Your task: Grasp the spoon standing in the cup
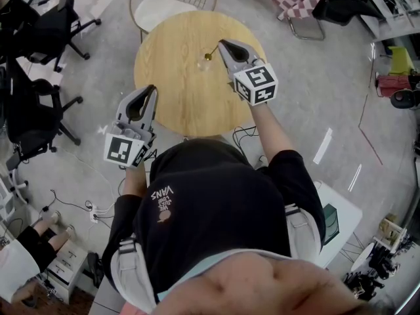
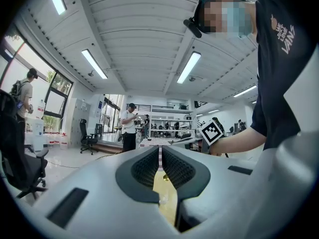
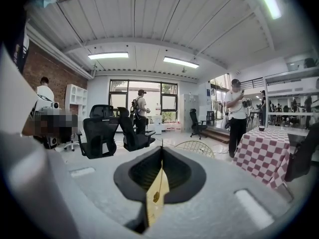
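The round desk (image 1: 172, 104) fills the middle of the head view. On it, your right gripper (image 1: 222, 44) reaches in from 4 o'clock, while your left gripper (image 1: 151, 89) hangs at the desk's 8 o'clock edge, well apart from the work. The left fingers are pressed together on nothing: only the far desk and a gold speck show through their gap. So the right hand is the near one, and its fingers are closed tight on the top of the handle of the spoon (image 1: 211, 52). From those tips the spoon's long axis slants toward 7 o'clock, with the bowl at the low end. The right gripper view shows the same, a thin handle dropping from the shut tips to the bowl. What looks like the clear cup (image 1: 203, 63) sits just beneath the bowl at 7 o'clock. I cannot tell whether the bowl is inside it. Judge any lift along that slanted handle, up and toward 1 o'clock, so the bowl clears the rim.
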Demonstrator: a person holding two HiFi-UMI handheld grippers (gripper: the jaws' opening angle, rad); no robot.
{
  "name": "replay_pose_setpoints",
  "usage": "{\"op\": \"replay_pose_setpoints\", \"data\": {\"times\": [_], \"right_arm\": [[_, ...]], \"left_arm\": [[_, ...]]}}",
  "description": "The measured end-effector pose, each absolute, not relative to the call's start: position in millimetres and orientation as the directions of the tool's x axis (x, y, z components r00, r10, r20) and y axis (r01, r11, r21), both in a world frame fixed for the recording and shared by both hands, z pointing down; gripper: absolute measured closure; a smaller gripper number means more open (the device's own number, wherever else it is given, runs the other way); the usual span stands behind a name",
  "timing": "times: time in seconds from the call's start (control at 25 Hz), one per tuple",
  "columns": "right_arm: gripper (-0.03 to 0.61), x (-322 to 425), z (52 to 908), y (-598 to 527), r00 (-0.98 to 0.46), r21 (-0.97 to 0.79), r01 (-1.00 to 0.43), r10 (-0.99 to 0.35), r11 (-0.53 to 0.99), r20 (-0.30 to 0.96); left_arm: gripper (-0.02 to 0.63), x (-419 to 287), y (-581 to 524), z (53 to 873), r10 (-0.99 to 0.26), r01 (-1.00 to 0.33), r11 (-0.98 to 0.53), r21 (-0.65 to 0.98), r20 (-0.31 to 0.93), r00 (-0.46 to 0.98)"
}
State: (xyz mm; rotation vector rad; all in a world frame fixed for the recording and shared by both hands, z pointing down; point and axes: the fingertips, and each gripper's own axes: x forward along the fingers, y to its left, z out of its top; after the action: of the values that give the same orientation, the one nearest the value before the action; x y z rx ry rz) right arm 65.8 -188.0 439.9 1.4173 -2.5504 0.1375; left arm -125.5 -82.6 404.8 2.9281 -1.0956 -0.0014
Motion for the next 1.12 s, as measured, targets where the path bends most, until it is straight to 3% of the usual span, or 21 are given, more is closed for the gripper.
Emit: {"op": "replay_pose_setpoints", "data": {"times": [1.12], "right_arm": [[0.577,74,416,-131,-0.456,-0.035,-0.888,-0.873,0.458,0.173]], "left_arm": [[0.591,-124,-79,397,-0.603,-0.603,-0.798,-0.005,-0.015,0.798]]}}
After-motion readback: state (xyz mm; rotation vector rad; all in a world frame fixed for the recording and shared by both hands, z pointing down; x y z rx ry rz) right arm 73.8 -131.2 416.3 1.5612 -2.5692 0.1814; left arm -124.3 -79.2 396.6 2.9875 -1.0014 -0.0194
